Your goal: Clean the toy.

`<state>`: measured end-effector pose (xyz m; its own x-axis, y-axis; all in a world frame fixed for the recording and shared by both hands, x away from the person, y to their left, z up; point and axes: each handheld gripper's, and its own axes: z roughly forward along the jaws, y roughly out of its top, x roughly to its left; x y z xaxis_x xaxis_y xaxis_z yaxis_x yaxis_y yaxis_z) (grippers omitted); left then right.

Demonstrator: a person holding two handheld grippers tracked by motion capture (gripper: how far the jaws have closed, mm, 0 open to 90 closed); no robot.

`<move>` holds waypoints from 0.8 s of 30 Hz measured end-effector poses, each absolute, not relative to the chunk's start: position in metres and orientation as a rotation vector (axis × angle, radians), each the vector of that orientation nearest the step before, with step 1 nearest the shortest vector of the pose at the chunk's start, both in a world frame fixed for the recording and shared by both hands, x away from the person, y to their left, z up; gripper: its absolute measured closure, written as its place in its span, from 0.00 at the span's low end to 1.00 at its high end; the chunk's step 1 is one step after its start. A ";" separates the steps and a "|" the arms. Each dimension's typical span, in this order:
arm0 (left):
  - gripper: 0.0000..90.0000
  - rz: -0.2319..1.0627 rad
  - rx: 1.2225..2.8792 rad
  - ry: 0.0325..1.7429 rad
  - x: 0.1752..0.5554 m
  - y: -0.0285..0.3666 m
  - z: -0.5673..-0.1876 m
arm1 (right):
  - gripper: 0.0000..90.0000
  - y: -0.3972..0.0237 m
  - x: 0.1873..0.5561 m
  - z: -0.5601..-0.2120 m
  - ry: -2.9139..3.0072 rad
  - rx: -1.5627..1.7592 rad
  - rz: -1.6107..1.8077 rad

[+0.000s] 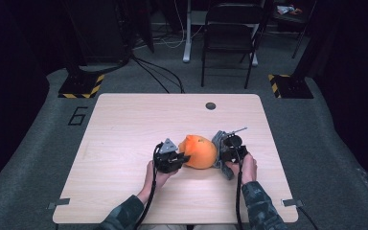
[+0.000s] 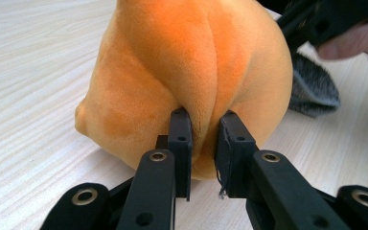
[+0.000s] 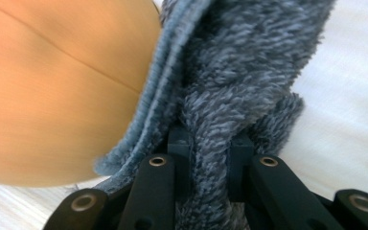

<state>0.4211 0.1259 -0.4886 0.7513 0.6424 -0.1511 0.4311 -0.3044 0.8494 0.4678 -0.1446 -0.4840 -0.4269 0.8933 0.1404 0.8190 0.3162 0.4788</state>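
Plush pinched from both sides, mid-counter

Orange plush (image 2: 187, 72) is sat mid counter (image 1: 124, 124); a fold of it is clamped by left gripper (image 2: 202, 143) at 9 o'clock, grey fuzzy cloth (image 3: 249, 72) is gripped by right gripper (image 3: 211, 153) at 3 o'clock, touching plush.

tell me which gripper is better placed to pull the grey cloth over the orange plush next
Right, most likely. The right gripper is already shut on the grey fuzzy cloth, which lies against the orange plush. The left gripper is pinching a fold of the plush, so it suits holding it steady.
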 end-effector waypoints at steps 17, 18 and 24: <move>0.86 0.268 1.965 0.789 0.417 0.123 -0.487 | 0.86 -0.094 0.428 -0.394 2.423 1.175 1.095; 0.86 0.271 1.969 0.785 0.416 0.123 -0.487 | 0.86 -0.089 0.427 -0.395 2.431 1.172 1.068; 0.86 0.271 1.971 0.782 0.417 0.126 -0.489 | 0.86 -0.093 0.435 -0.405 2.419 1.217 1.010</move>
<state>0.4167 0.1259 -0.4888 0.7697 0.6252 -0.1290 0.4116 -0.3316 0.8489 0.4352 -0.0932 -0.4054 -0.6197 0.7805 0.0818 0.6069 0.4106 0.6805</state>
